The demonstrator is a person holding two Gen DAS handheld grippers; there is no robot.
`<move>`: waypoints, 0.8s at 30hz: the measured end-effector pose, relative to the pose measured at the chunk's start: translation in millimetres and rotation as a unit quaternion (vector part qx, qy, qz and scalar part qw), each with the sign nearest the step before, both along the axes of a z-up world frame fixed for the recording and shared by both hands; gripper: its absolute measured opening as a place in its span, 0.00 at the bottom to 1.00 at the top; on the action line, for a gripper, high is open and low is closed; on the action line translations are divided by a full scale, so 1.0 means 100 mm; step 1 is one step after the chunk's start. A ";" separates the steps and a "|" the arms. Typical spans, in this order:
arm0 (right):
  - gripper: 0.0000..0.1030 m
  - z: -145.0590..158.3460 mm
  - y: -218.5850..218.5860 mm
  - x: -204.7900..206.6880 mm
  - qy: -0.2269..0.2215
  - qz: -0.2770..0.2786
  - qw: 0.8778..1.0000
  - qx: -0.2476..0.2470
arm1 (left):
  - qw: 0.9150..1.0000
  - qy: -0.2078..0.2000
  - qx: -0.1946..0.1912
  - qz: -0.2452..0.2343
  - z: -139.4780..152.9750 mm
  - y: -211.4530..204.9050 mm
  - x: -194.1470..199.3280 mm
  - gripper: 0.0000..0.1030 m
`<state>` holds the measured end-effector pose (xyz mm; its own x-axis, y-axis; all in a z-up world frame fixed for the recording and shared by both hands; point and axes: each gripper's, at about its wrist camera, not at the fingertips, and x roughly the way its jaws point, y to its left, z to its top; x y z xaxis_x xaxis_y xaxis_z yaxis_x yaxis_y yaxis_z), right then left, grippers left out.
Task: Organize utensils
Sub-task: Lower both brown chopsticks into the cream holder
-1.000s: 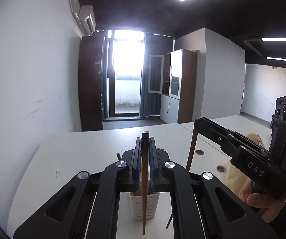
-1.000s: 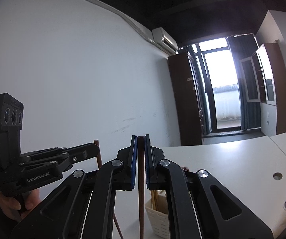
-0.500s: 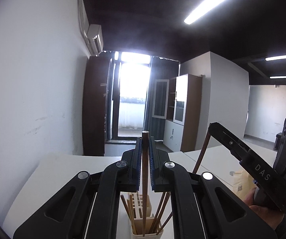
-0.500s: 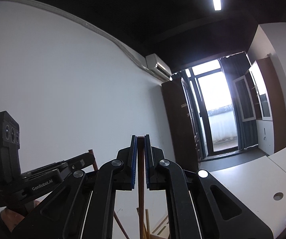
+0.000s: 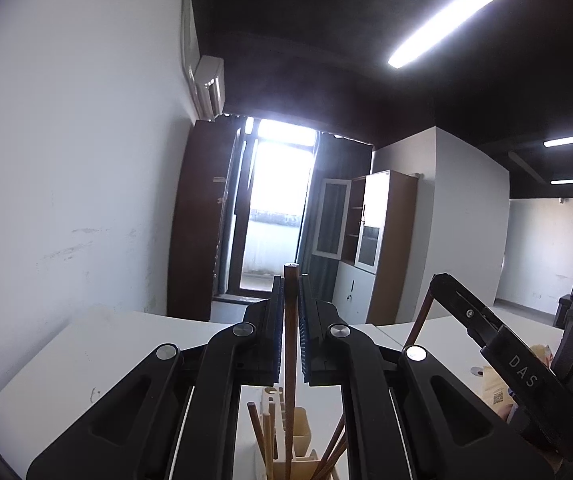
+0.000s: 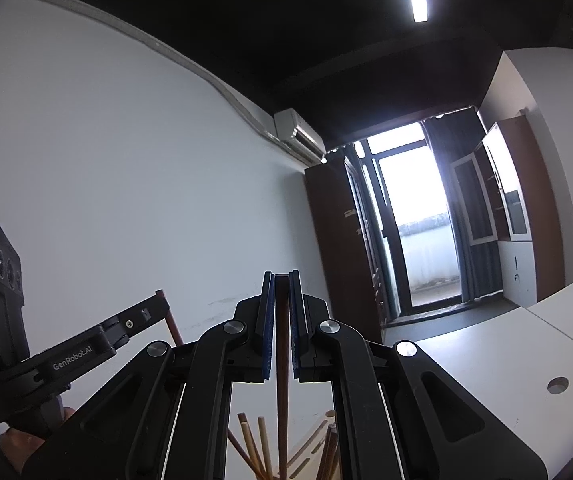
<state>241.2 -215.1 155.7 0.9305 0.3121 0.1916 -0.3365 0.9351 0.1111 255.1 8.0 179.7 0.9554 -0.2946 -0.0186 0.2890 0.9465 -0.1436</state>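
Each hand holds 1 dark brown chopstick upright, and both are poised over the utensil holder (image 5: 298,436), so the step in hand is the drop into the holder.

The left gripper (image 5: 291,284) has its blue pads pinched nearly together on the left chopstick (image 5: 289,360). The stick's blunt top stands just above the fingertips, and its shaft runs down between the fingers into the mouth of the holder, which sits directly below them on the white table (image 5: 86,356). Several lighter chopsticks (image 5: 256,432) already lean inside the holder, on both sides of the held stick.

The right gripper (image 6: 282,280) is likewise clamped almost shut on the right chopstick (image 6: 282,380), which hangs straight down between its fingers. Below the fingers, more sticks (image 6: 248,440) and a pale rim of the holder show at the bottom edge. The tip of the held stick is cut off by the frame, so it is probably in or just over a compartment, though which one cannot be told.

In the left view, the right gripper sits to the right of the left fingers, its chopstick slanting downward.

The next move likely calls for lowering each stick until its tip is well inside a compartment, clear of the leaning sticks, then parting the fingers so it slides in without tipping the holder.
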 end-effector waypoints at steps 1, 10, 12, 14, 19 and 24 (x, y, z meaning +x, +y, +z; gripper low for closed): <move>0.08 -0.03 0.01 0.02 0.004 -0.001 1.000 -0.002 | 1.000 0.004 -0.003 0.001 -0.03 0.00 0.01 0.06; 0.08 -0.23 0.15 0.08 0.015 -0.012 0.999 -0.035 | 1.000 0.025 0.004 0.005 -0.15 -0.08 0.13 0.06; 0.08 -0.26 0.16 0.08 0.019 -0.010 0.999 -0.038 | 0.999 0.030 0.008 0.007 -0.17 -0.09 0.16 0.06; 0.08 -0.27 0.15 0.10 0.024 -0.009 0.999 -0.039 | 0.999 0.036 0.013 0.008 -0.19 -0.10 0.20 0.06; 0.08 -0.32 0.11 0.09 0.030 -0.004 0.999 -0.041 | 0.999 0.044 0.024 0.004 -0.22 -0.11 0.19 0.06; 0.08 -0.34 0.10 0.13 0.036 -0.002 0.998 -0.046 | 0.998 0.052 0.032 0.001 -0.26 -0.12 0.21 0.06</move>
<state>253.8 -205.2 121.3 0.9424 0.3210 0.0940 -0.3263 0.9440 0.0483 276.4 -3.7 154.0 0.9480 -0.2872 -0.1374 0.2732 0.9554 -0.1121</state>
